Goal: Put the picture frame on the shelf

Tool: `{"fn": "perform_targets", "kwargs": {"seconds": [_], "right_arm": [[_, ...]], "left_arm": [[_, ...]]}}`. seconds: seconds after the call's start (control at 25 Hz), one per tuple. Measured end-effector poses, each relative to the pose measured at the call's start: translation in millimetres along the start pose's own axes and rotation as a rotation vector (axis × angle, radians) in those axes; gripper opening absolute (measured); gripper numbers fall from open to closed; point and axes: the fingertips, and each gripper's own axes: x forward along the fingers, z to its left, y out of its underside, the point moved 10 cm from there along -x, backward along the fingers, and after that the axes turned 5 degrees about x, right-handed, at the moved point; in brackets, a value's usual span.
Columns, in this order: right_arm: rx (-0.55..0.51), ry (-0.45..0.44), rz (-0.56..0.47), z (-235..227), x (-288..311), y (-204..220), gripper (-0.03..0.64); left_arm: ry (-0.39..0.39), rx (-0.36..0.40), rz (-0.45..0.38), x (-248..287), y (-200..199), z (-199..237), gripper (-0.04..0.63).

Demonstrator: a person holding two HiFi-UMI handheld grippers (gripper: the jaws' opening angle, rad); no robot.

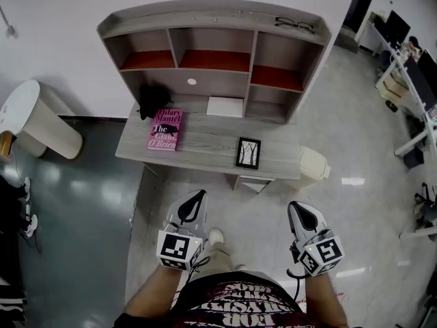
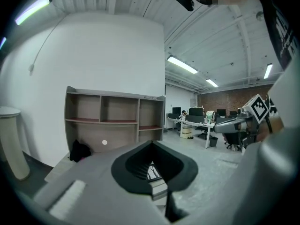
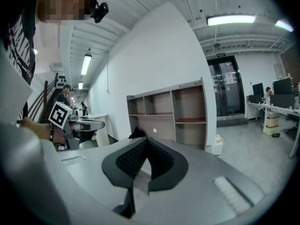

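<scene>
Grey-wood desk (image 1: 205,150) with a shelf unit (image 1: 212,20) at its back, upper centre of the head view. The picture frame (image 1: 248,152) lies flat on the desk surface, right of centre and near the front edge, well apart from the pink book (image 1: 165,129) at the left. Nothing touches the frame.

Step in hand, as judged: the approach, before any grasp. The next move calls for bringing one gripper forward and down to the frame, closing on an edge, then lifting it to an open compartment of the shelf unit.

Pose: both grippers are held low, near the person's body in the lower part of the frame, pointing forward toward the desk and well short of it. The left gripper (image 1: 193,200) has its jaws slightly parted with nothing between them; a strip of the desk shows through the gap in its own view. The right gripper (image 1: 301,210) has its jaws pressed together, empty.
</scene>
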Motion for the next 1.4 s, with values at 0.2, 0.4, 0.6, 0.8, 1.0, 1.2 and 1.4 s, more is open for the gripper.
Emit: {"fn": "perform_targets", "kwargs": {"seconds": [0.2, 0.4, 0.6, 0.8, 1.0, 1.2, 1.4], "right_arm": [[-0.003, 0.01, 0.027, 3.8, 25.1, -11.3, 0.028], [-0.021, 0.021, 0.036, 11.7, 52.9, -19.0, 0.028], [-0.098, -0.098, -0.16, 32.5, 65.3, -23.3, 0.029], [-0.007, -0.212, -0.398, 41.6, 51.1, -12.6, 0.029], [-0.108, 0.04, -0.157, 31.2, 70.6, -16.3, 0.028], [-0.135, 0.199, -0.076, 21.6, 83.2, -22.4, 0.028], [-0.127, 0.18, -0.067, 19.2, 91.4, -30.4, 0.028]], "left_arm": [[0.014, -0.011, -0.004, 15.0, -2.3, 25.1, 0.0], [0.021, -0.013, -0.031, 28.7, -10.2, 56.7, 0.0], [0.069, -0.012, -0.051, 42.7, -12.8, 75.5, 0.0], [0.125, -0.039, -0.067, 52.6, -14.9, 75.9, 0.0], [0.151, -0.005, -0.09, 54.1, -15.3, 72.1, 0.0], [0.12, 0.028, -0.101, 54.5, -17.5, 77.6, 0.0], [0.103, 0.039, -0.083, 58.1, -17.2, 80.9, 0.0]]}}
